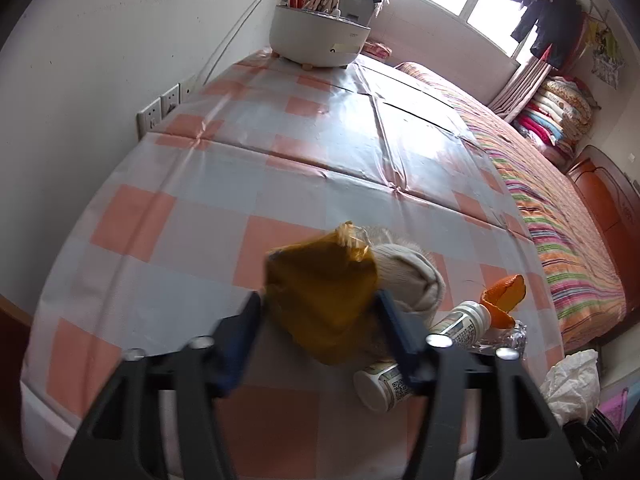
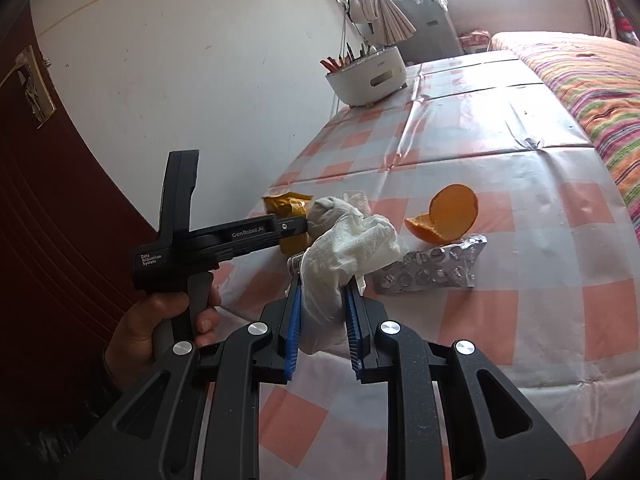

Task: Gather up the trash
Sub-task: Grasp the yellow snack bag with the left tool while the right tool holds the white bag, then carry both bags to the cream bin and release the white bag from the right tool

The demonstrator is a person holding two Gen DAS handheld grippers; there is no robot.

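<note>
My left gripper point(image 1: 318, 300) is shut on a crumpled yellow wrapper point(image 1: 324, 296) above the checked table; the wrapper also shows in the right wrist view point(image 2: 289, 208), between the left gripper's fingers point(image 2: 294, 225). My right gripper point(image 2: 325, 292) is shut on a crumpled white tissue point(image 2: 348, 252). On the table lie a rolled grey sock point(image 1: 408, 276), two small white bottles point(image 1: 466, 322) point(image 1: 380, 386), orange peel point(image 2: 450, 216) and an empty foil pill blister point(image 2: 432, 270).
A white round holder with pens point(image 2: 370, 76) stands at the table's far end by the wall. A striped bed point(image 1: 560, 232) borders the table. A white plastic bag point(image 1: 572, 384) hangs below the table's edge. A dark red door point(image 2: 60, 200) is at the left.
</note>
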